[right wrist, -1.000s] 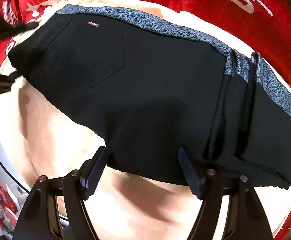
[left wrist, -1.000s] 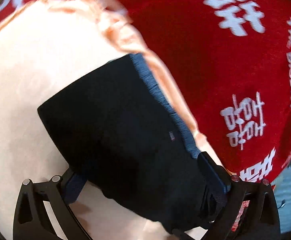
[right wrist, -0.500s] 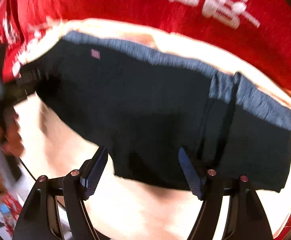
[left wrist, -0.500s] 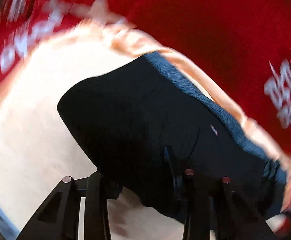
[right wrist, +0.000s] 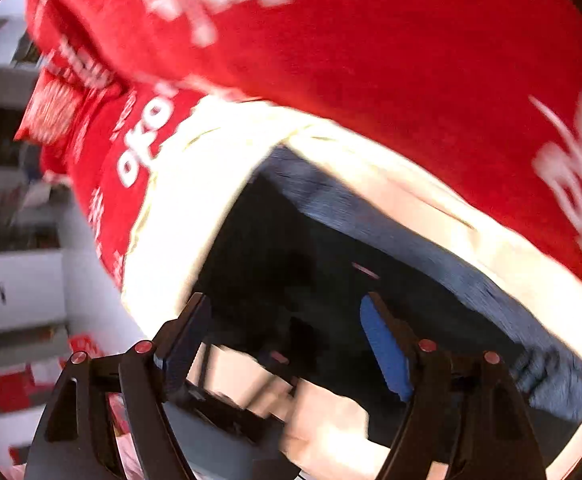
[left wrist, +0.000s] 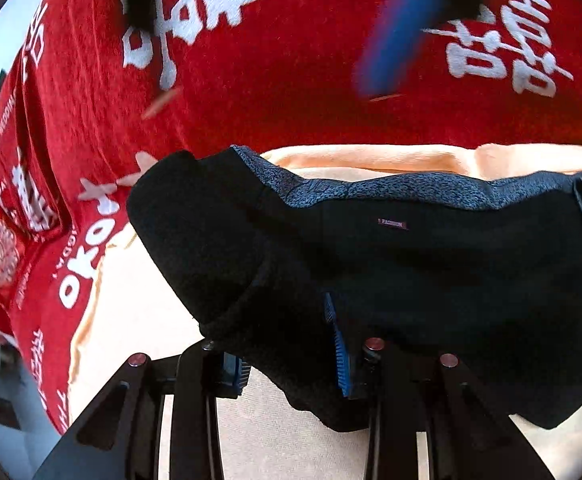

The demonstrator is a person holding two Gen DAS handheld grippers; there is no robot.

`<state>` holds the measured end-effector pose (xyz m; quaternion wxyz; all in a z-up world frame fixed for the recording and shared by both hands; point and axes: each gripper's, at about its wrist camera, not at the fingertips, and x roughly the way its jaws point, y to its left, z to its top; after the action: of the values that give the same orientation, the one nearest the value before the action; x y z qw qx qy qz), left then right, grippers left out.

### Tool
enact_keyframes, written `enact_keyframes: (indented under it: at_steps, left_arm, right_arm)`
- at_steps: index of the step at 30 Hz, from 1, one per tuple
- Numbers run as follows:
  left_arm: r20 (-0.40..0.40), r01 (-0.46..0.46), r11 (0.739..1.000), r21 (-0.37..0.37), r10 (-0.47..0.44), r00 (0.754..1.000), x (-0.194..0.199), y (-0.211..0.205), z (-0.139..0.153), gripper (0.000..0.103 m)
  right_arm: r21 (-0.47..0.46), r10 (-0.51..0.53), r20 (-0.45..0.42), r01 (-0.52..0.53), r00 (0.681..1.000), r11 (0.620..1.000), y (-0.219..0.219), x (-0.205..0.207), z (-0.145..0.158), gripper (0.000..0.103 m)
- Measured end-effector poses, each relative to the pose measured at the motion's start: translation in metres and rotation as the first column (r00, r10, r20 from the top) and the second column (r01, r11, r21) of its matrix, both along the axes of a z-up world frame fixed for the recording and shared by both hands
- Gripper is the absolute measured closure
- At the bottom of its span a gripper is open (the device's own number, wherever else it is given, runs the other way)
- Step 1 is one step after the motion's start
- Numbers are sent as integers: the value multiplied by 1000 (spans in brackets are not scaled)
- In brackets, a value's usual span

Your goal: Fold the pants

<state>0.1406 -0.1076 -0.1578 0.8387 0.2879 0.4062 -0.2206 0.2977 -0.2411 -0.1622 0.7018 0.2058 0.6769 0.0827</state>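
The black pants point(left wrist: 431, 280) with a grey-blue patterned waistband point(left wrist: 411, 190) lie folded on a cream cloth point(left wrist: 139, 320). My left gripper point(left wrist: 291, 356) sits at the pants' near left corner with black fabric bunched between its fingers; the jaws stand partly apart around the fold. In the blurred right wrist view the pants point(right wrist: 291, 256) lie just beyond my right gripper point(right wrist: 291, 344), which is open and empty, raised above them. The right gripper's blue pad also shows blurred at the top of the left wrist view point(left wrist: 399, 32).
A red blanket with white characters point(left wrist: 291, 80) covers the surface around and behind the cream cloth. The person's hand and the left gripper point(right wrist: 291, 392) show below the right gripper. White furniture point(right wrist: 19, 272) stands off to the left.
My left gripper has closed in on the pants' left corner and swung round. My right gripper has lifted off the pants' near edge and moved left over the left gripper.
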Motion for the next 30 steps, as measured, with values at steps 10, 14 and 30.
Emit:
enact_keyframes:
  at_steps: [10, 14, 30]
  left_arm:
    - [67, 46, 999, 11, -47, 997, -18, -10, 12, 69]
    - [76, 133, 991, 15, -134, 988, -36, -16, 23, 69]
    - [23, 433, 885, -171, -436, 900, -162, -122, 134, 69]
  right_arm:
    - [-87, 163, -214, -185, 963, 979, 52, 29, -67, 41]
    - [-55, 108, -159, -118, 981, 992, 33, 14, -59, 85]
    - [160, -258, 184, 230, 948, 960, -143, -196, 60, 85]
